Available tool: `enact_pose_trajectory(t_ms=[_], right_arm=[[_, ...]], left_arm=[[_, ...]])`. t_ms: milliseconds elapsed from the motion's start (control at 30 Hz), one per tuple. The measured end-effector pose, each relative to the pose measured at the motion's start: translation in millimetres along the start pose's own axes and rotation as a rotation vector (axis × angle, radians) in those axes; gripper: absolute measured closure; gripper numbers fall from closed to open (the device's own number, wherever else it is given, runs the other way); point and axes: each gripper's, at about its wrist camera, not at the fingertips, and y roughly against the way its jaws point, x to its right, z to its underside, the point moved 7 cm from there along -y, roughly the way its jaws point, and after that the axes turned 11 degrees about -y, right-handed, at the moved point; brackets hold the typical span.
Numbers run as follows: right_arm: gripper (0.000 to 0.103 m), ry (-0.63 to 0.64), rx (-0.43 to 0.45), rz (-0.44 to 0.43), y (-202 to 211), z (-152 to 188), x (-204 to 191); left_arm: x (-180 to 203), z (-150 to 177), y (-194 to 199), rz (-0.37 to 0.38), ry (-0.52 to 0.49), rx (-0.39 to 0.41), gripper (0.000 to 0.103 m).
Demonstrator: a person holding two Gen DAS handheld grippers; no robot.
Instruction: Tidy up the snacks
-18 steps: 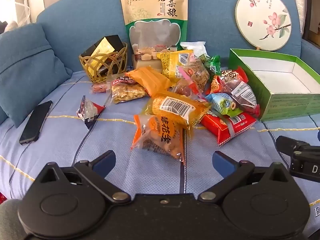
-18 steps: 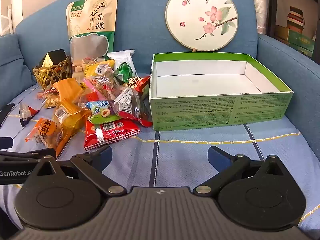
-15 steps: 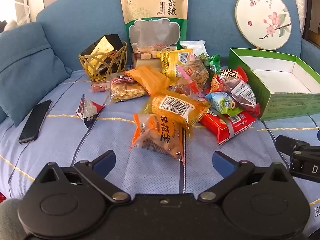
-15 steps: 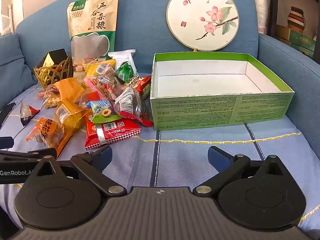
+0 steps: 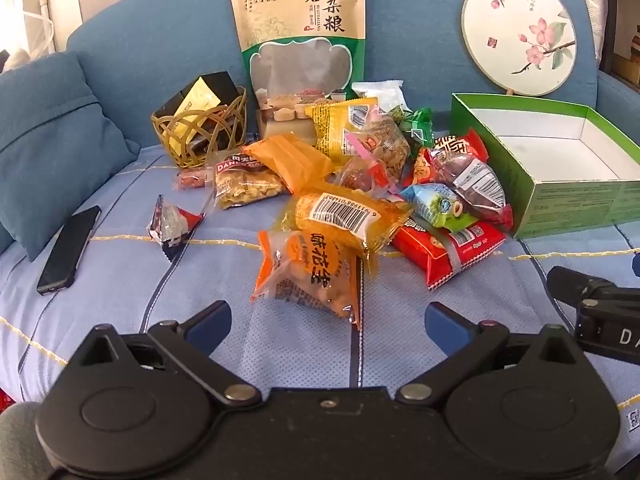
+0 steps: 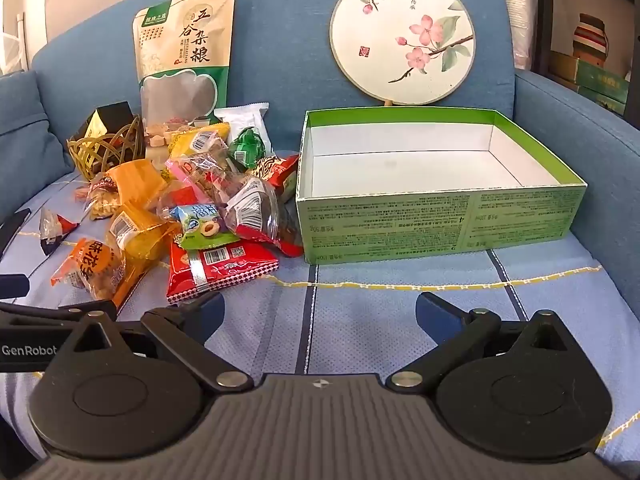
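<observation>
A heap of snack packets lies on the blue sofa seat. Nearest in the left wrist view is an orange peanut packet (image 5: 308,276), then a yellow packet with a barcode (image 5: 344,216) and a red packet (image 5: 452,248). My left gripper (image 5: 328,322) stands open just in front of the orange packet, nothing between its fingers. The green cardboard box (image 6: 436,220), white inside and empty, sits right of the heap. My right gripper (image 6: 318,314) is open over bare seat in front of the box's left corner, and the red packet (image 6: 218,266) lies by its left finger.
A tall grain pouch (image 5: 300,28) and a round painted fan (image 6: 402,38) lean on the sofa back. A wicker basket (image 5: 198,132) holds dark boxes. A phone (image 5: 68,250) and a blue cushion (image 5: 52,140) lie at the left. The sofa arm (image 6: 580,140) rises right of the box.
Both views have shifted very slightly: the snack heap and the box sit a little lower in the frames. Both grippers stay open and hold nothing.
</observation>
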Motion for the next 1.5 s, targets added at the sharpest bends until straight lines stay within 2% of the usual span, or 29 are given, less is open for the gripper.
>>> enact_pose_trajectory(t_ms=[1500], right_arm=[[0.0, 0.018, -0.009, -0.008, 1.6, 2.3, -2.0]], left_arm=[[1.8, 2.1, 2.0, 0.011, 0.005, 0.0, 0.0]])
